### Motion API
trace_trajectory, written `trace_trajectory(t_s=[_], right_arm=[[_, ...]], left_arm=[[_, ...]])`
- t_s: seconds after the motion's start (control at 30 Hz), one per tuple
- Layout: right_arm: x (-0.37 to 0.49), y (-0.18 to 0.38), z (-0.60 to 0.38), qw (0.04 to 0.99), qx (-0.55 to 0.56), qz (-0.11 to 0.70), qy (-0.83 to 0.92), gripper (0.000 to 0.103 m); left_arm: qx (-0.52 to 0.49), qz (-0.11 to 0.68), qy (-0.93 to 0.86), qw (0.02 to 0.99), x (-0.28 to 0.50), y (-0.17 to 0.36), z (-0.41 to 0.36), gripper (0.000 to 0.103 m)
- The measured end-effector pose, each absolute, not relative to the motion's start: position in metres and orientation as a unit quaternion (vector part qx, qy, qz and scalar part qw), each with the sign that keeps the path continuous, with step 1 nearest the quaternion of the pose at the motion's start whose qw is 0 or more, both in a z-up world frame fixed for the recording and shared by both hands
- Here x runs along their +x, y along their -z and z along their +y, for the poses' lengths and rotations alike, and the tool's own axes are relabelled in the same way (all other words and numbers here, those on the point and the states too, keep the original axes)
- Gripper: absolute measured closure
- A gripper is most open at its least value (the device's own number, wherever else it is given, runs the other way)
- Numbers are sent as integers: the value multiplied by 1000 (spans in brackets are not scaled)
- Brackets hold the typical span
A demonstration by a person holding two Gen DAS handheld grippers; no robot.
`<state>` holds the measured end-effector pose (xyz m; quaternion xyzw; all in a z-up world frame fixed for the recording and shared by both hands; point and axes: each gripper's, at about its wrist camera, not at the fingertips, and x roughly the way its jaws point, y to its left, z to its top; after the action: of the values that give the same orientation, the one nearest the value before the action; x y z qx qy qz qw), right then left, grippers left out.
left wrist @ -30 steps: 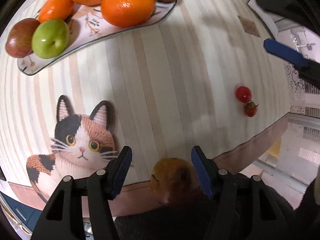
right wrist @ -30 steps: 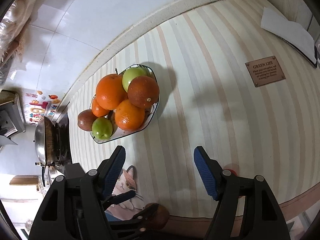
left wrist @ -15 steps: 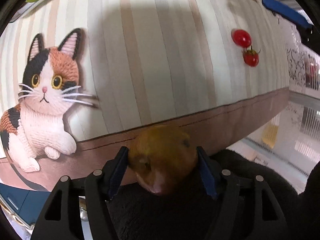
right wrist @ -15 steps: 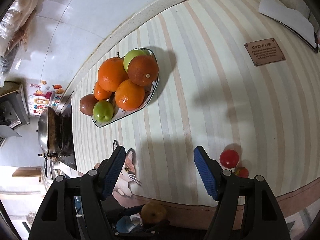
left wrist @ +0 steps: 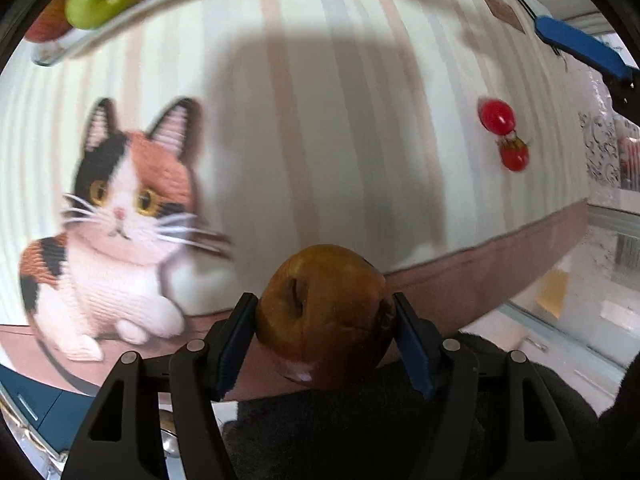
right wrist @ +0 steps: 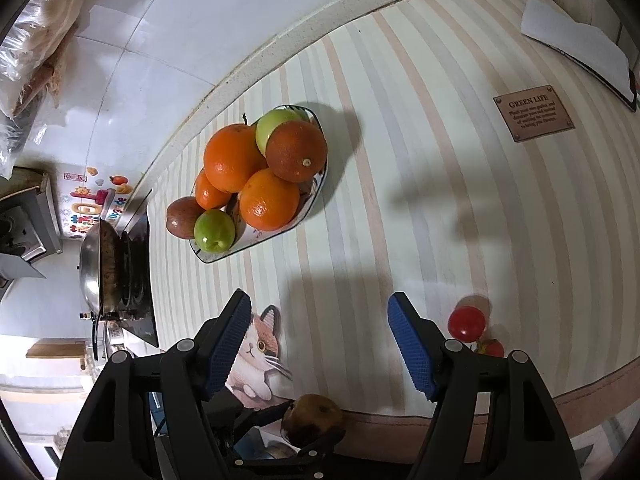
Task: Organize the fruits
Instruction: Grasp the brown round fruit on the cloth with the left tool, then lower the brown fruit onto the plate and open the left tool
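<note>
My left gripper (left wrist: 324,316) is shut on a brown, wrinkled round fruit (left wrist: 325,312) and holds it at the table's near edge; the fruit also shows low in the right wrist view (right wrist: 313,418). My right gripper (right wrist: 320,340) is open and empty above the striped cloth. A patterned plate (right wrist: 316,196) at the back left carries several oranges (right wrist: 234,158), a green apple (right wrist: 214,231) and a reddish fruit (right wrist: 183,217). Two cherry tomatoes (right wrist: 466,323) lie on the cloth at the right, also in the left wrist view (left wrist: 497,116).
A cat picture (left wrist: 120,208) is on the striped tablecloth (right wrist: 420,208) near the front edge. A brown "GREEN LIFE" plaque (right wrist: 534,119) and a white paper (right wrist: 576,50) lie at the far right. A wok on a stove (right wrist: 102,268) stands left of the table.
My left gripper closed on the brown fruit at the table edge, then lifted and tilted up so the plate's edge shows again. My right gripper drew back, bringing the tomatoes into view.
</note>
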<state>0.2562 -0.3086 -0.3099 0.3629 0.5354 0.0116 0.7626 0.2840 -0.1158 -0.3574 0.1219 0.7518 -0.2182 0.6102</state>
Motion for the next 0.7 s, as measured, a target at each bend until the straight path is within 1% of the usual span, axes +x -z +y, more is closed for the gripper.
trace_trajectory(t_s=[0.13,0.23,0.47,0.57,0.7], right_arm=[[263,307,-310,766,367,528,-12,29],[271,307,-309,765,371,527,-11,29],[310,309,-295,777,353,522,-6,29],[330,313,-288,780,340,525,2,29],[350,320,-284,780,328,532,14,29]], left_arm=[[107,742,209,628,307,343,-102,39],[84,727,197,652,335,322,-92,39],[-6,664,175,727,426,258,-78,39],[-31,650,169,740,464,251,-84,39],[-31,650,160,743,485,268,-96,39]])
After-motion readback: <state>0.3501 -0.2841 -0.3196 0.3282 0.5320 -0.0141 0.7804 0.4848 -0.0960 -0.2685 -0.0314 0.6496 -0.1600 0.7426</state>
